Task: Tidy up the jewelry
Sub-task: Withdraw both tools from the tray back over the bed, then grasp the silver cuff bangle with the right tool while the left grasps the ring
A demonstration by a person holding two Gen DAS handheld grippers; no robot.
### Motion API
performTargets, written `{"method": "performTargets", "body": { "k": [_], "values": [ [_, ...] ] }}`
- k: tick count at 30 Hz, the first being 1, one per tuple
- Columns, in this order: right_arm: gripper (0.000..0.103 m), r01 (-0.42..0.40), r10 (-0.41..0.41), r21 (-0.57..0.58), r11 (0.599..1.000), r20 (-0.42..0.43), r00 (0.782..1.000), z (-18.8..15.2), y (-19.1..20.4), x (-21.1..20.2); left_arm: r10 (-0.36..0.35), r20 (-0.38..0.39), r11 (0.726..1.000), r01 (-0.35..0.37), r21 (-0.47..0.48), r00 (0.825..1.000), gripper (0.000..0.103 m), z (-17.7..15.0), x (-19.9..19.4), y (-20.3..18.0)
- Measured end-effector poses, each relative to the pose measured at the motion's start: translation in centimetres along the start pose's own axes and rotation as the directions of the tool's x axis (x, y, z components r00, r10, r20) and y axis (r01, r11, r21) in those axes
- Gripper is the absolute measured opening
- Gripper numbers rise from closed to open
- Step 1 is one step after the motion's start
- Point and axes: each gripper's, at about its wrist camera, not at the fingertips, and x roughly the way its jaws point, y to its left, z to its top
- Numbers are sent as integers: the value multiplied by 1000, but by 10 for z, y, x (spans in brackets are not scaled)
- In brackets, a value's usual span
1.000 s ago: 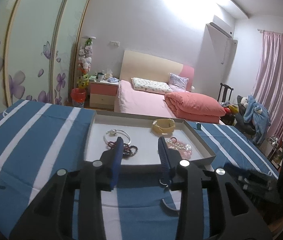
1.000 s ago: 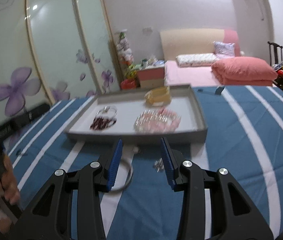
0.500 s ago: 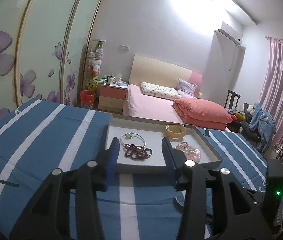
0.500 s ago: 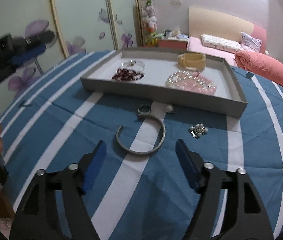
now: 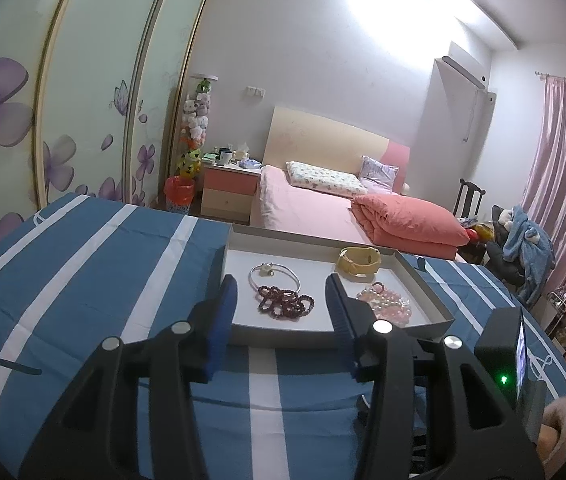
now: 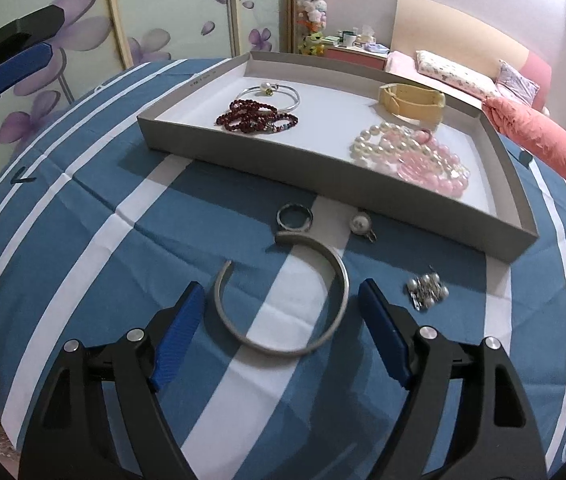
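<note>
A silver open cuff [image 6: 346, 284] lies on the blue striped cloth. My right gripper [image 6: 281, 290] stands open astride it, pads clear of the metal. Close by lie a small ring [image 6: 307, 224], a pearl earring [image 6: 359, 224] and a pearl cluster [image 6: 427, 286]. Behind them the grey tray [image 6: 323, 176] holds red beads [image 6: 255, 114], a silver bangle [image 6: 283, 92], a yellow band [image 6: 411, 100] and pink and white pearls [image 6: 411, 156]. My left gripper [image 5: 281, 300] hovers open before the tray [image 5: 423, 292], nothing between its fingers.
The cloth's edges fall away on the left and near sides. A wardrobe with purple flowers stands to the left, and a pink bed [image 5: 323, 208] behind the tray. A black unit with a green light [image 5: 503, 344] and a furry sleeve [image 5: 563, 420] sit at the right.
The right gripper's jaws spread wide, and it tipped down and came closer, so the cuff now lies between its fingers. The left jaws widened a little; that hand barely moved.
</note>
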Motion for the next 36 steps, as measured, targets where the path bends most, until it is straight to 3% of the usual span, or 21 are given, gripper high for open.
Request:
{"method": "performTargets", "body": {
  "k": [1, 9, 16, 22, 27, 31, 36],
  "values": [
    [66, -6, 6, -2, 1000, 4, 1000, 0, 0, -1, 0, -2, 1000, 0, 1, 1000, 46, 0, 1, 0],
    [66, 21, -22, 57, 998, 11, 1000, -19, -12, -19, -23, -43, 1000, 24, 20, 999, 51, -6, 13, -8],
    [66, 137, -141, 201, 970, 3, 990, -49, -56, -42, -67, -153, 993, 80, 82, 986, 55, -20, 35, -34],
    [66, 160, -172, 290, 944, 15, 985, -57, -85, -52, -73, -358, 976, 140, 165, 931, 56, -43, 74, -68],
    [66, 152, -168, 305, 940, 26, 985, -57, -89, -53, -45, -444, 967, 150, 204, 895, 56, -64, 101, -85],
    [66, 145, -164, 323, 935, 32, 986, -59, -96, -54, -33, -474, 970, 142, 196, 880, 53, -71, 118, -89],
    [66, 134, -155, 339, 931, 36, 987, -59, -101, -54, -11, -488, 972, 125, 201, 873, 39, -73, 132, -97]
  ]
}}
